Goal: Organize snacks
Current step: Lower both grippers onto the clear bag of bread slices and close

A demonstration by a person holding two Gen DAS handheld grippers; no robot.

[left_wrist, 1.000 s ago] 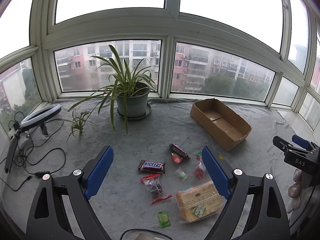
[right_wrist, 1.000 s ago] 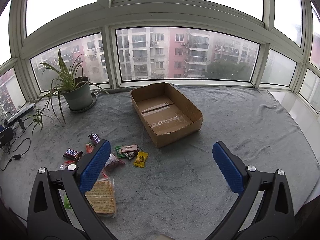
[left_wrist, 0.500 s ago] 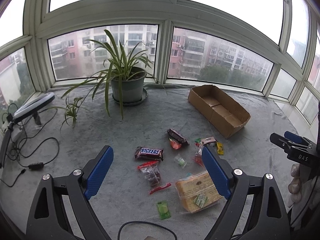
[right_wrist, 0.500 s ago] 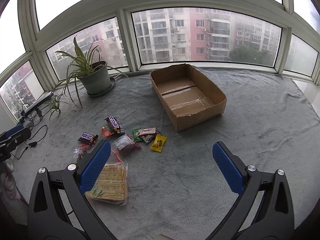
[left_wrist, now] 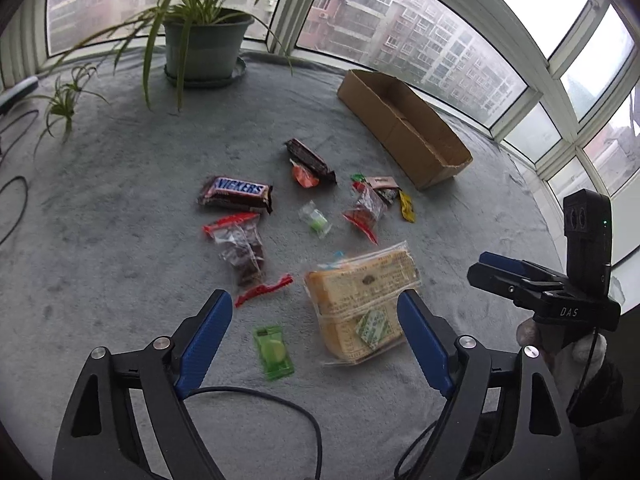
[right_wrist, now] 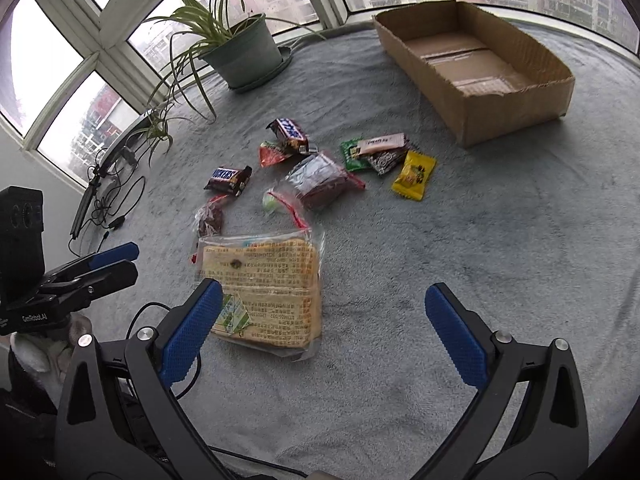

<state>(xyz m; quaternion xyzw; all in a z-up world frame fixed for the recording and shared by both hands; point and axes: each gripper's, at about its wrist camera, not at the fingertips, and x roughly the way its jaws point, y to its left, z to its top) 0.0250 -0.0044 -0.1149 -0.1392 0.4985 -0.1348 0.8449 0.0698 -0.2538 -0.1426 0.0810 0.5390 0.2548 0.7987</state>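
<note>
Left wrist view: left gripper (left_wrist: pixel 314 330), jaws closing with nothing between, above grey blanket (left_wrist: pixel 120 248). Snickers bar (left_wrist: pixel 236 194) lies crosswise, among small packets hard to identify. Cracker pack (left_wrist: pixel 360 300) runs lengthwise toward the camera. Cardboard box (left_wrist: pixel 404 128) angles toward the windows (left_wrist: pixel 400 32). Right gripper (right_wrist: pixel 324 328) spread, empty.

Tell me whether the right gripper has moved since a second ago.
Yes. The right gripper has tipped down toward the snacks: the cardboard box has climbed to the frame's top, and the cracker pack looms closer.
</note>
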